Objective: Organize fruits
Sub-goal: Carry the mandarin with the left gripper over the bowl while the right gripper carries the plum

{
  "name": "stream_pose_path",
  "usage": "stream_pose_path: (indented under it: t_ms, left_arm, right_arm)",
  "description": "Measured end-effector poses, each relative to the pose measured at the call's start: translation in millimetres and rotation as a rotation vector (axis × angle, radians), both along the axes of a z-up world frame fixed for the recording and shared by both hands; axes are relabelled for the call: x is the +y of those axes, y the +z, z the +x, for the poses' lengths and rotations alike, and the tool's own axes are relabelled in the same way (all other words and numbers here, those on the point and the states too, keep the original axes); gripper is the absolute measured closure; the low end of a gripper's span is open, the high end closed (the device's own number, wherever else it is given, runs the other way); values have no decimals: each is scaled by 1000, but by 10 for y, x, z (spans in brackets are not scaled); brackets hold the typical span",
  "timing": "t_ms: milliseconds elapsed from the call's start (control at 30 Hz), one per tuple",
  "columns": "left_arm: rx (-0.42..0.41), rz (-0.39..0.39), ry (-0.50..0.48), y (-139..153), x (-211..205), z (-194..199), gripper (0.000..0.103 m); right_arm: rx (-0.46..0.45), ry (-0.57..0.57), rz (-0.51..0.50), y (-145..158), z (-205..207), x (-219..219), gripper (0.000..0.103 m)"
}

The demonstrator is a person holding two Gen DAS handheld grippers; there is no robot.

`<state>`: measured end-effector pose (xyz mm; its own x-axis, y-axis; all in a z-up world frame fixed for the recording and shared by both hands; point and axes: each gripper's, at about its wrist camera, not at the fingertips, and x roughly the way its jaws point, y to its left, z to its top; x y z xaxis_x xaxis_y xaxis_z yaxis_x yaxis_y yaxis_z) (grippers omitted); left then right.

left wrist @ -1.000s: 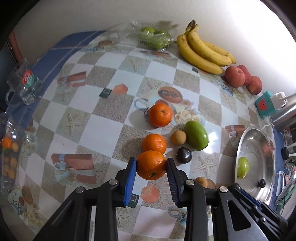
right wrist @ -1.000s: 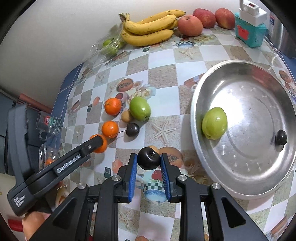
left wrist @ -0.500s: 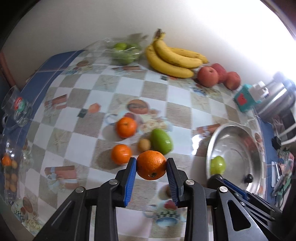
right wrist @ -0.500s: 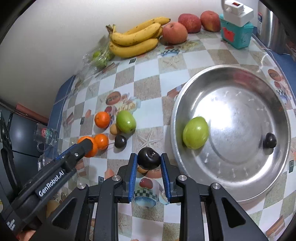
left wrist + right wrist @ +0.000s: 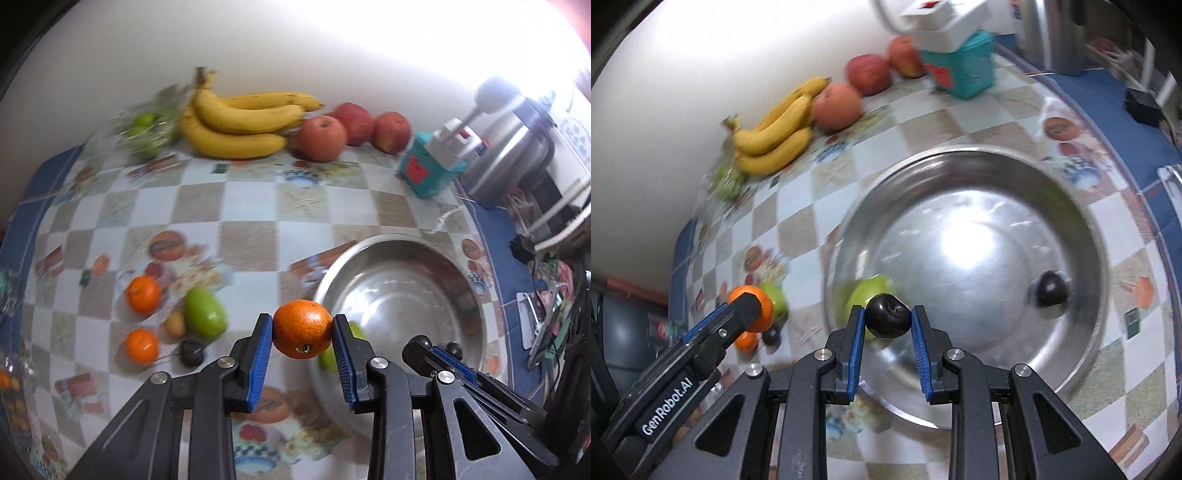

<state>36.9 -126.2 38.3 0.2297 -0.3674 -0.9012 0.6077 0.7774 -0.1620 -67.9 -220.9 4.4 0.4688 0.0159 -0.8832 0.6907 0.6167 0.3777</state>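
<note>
My left gripper (image 5: 303,334) is shut on an orange (image 5: 302,328), held in the air just left of the steel bowl (image 5: 402,258). My right gripper (image 5: 888,321) is shut on a dark plum (image 5: 888,320) over the near left rim of the bowl (image 5: 1082,229). Inside the bowl lie a green fruit (image 5: 868,291) and a second dark plum (image 5: 1051,290). On the checked tablecloth to the left stay two oranges (image 5: 143,293), a green mango (image 5: 204,313), a small brown fruit (image 5: 174,324) and a dark plum (image 5: 192,352).
Along the back wall lie a bunch of bananas (image 5: 240,122), three red apples (image 5: 321,136) and a bag of green limes (image 5: 146,125). A teal box (image 5: 430,171) and a steel kettle (image 5: 517,155) stand back right. Clutter lies past the table's right edge.
Both grippers have swung to the right with their fruit, toward the steel bowl. The right gripper's plum is now over the bowl's rim. The left gripper lifted the orange off the table.
</note>
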Motion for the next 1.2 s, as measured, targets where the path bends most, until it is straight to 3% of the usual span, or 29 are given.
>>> stream_pose_path:
  t_ms: [367, 700, 1200]
  left_arm:
    - [44, 11, -138, -264, -664, -25, 68]
    - [91, 7, -144, -441, -677, 28, 68]
    - [98, 35, -154, -537, -723, -16, 67]
  right_arm:
    - [32, -145, -80, -69, -152, -490, 76]
    - [90, -161, -90, -225, -109, -562, 76]
    - [121, -150, -74, -306, -95, -531, 76]
